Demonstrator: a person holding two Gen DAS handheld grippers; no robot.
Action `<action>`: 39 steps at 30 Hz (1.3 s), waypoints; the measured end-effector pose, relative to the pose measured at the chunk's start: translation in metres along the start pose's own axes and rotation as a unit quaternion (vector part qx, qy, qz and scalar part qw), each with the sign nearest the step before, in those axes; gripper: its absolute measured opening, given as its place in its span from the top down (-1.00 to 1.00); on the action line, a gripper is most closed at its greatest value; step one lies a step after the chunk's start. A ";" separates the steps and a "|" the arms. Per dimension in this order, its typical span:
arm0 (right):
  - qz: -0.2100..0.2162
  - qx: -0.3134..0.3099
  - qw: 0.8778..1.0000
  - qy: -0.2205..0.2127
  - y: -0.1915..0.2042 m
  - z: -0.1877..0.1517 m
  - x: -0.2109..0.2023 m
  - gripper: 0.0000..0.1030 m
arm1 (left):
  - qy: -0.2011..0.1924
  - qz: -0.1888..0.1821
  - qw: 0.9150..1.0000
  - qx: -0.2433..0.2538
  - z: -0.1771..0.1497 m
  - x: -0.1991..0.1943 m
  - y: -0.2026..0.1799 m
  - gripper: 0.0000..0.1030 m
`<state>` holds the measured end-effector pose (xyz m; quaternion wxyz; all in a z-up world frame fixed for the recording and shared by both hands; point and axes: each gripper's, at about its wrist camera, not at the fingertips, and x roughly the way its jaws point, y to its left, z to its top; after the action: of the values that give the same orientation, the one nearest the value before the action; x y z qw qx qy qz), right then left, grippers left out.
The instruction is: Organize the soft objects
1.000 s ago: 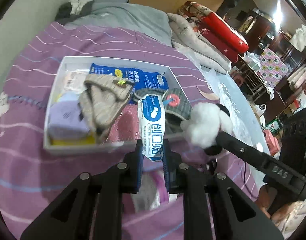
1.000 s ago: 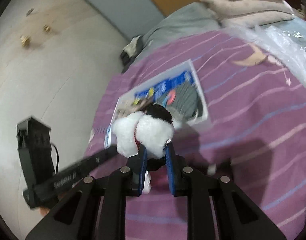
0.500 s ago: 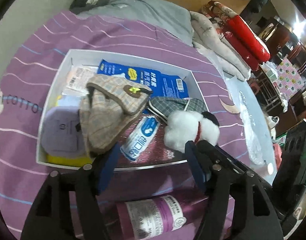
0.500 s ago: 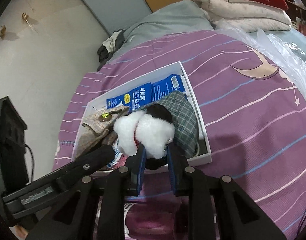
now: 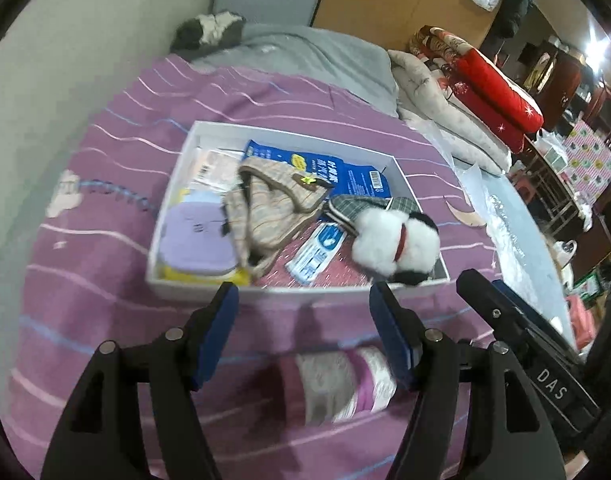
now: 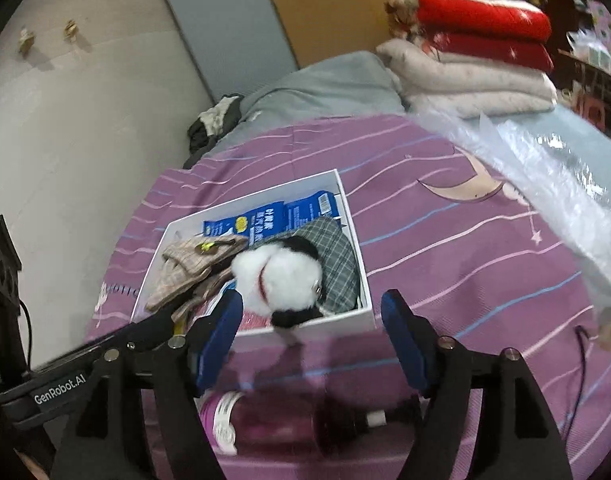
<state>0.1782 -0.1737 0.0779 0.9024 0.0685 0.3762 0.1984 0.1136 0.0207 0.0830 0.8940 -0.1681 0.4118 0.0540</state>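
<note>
White plush, the panda toy (image 5: 395,246) is lying at the near right corner of the white box (image 5: 265,291), one dark foot draping over the front wall at about 6 o'clock of the toy in the right wrist view. Beside it, at its 9 o'clock, a blue-and-white tissue packet (image 5: 319,248) is resting on the box floor, with a beige plaid slipper (image 5: 265,208), a grey plaid slipper (image 5: 359,206), a lilac pad (image 5: 197,238) and a blue packet (image 5: 345,170) filling the rest. Judging by this, most of the soft things are sitting packed already. One item is waiting outside: a purple-labelled pack (image 5: 341,384) lying on the striped purple bedspread (image 5: 105,300), just short of the box's front wall and blurred, so I cannot tell what it is.

Both tools are hovering low over the bedspread, pointing toward the box from its near side. The left gripper (image 5: 303,324) is standing spread wide and carrying nothing, with the purple pack showing between its fingers. The right gripper (image 6: 309,330) is likewise gaping apart, apparently clear of the panda, which is sitting just beyond its fingertips at 12 o'clock.
</note>
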 end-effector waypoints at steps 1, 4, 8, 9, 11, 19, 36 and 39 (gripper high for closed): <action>0.003 -0.010 1.000 0.000 0.002 -0.005 -0.006 -0.40 | -0.005 0.009 1.000 0.006 -0.004 -0.006 -0.001 -0.35; 0.007 -0.033 0.999 0.001 0.009 -0.019 -0.020 -0.41 | -0.025 0.030 0.999 0.020 -0.019 -0.025 -0.003 -0.36; -0.002 -0.058 0.998 -0.010 0.016 -0.046 -0.040 -0.51 | -0.067 0.069 0.995 0.036 -0.042 -0.043 -0.004 -0.46; -0.007 -0.061 0.998 -0.013 0.017 -0.051 -0.042 -0.52 | -0.074 0.088 0.992 0.053 -0.051 -0.043 -0.006 -0.46; -0.028 -0.062 0.997 -0.021 0.018 -0.062 -0.047 -0.53 | -0.096 0.127 0.984 0.075 -0.066 -0.043 -0.008 -0.47; -0.061 -0.119 0.989 -0.055 0.037 -0.092 -0.043 -0.53 | -0.087 0.129 0.987 0.044 -0.089 -0.029 0.008 -0.53; -0.073 -0.130 0.988 -0.045 0.040 -0.098 -0.040 -0.53 | -0.094 0.149 0.983 0.046 -0.099 -0.027 0.005 -0.53; -0.076 -0.125 0.988 -0.049 0.039 -0.098 -0.042 -0.53 | -0.098 0.149 0.983 0.045 -0.100 -0.028 0.005 -0.53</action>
<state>0.0702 -0.1581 0.0470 0.9338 -0.0637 0.3076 0.1712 0.0220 -0.0084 0.0429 0.9188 -0.0579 0.3444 0.1843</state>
